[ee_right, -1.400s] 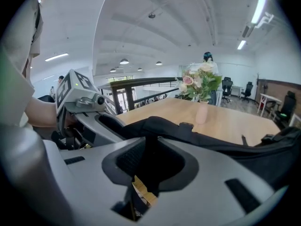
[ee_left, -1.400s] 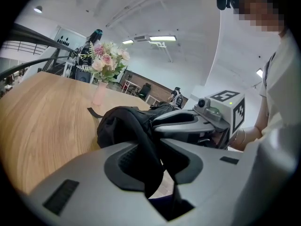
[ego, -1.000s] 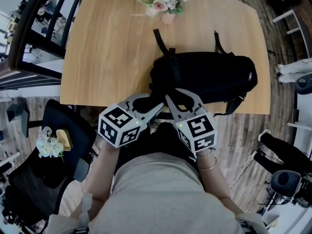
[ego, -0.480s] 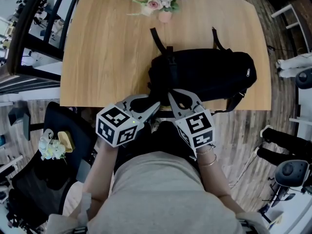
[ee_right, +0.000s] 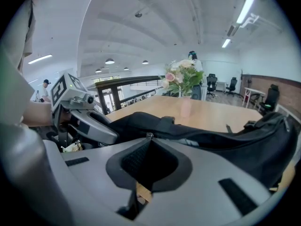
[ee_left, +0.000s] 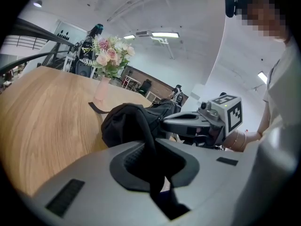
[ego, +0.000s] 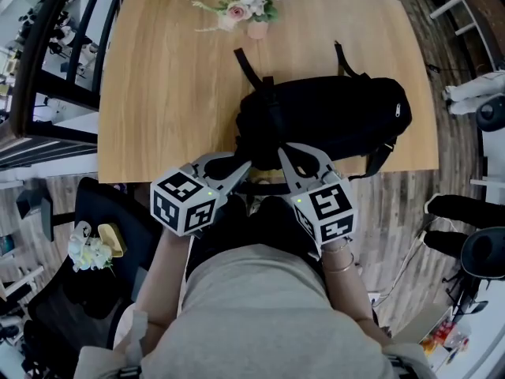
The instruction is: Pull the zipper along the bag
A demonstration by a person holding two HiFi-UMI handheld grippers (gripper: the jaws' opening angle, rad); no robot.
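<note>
Both pairs of jaws have just closed: left gripper (ego: 245,166) pinches the black fabric backpack (ego: 331,121) at the light wooden table (ego: 158,93)'s near edge; right gripper (ego: 282,151), narrow, seemingly nips its small metal zipper pull (ee_right: 149,136). A shallow grip may slip off.

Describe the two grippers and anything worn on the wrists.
The left gripper and right gripper are light grey, with dark ribbed pads, a white cube of black square markers and a green light each. A thin bracelet circles the right wrist.

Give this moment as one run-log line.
left gripper: jaws just closing, pinching bag | right gripper: jaws just closing, pinching zipper pull | bag: lying on table
</note>
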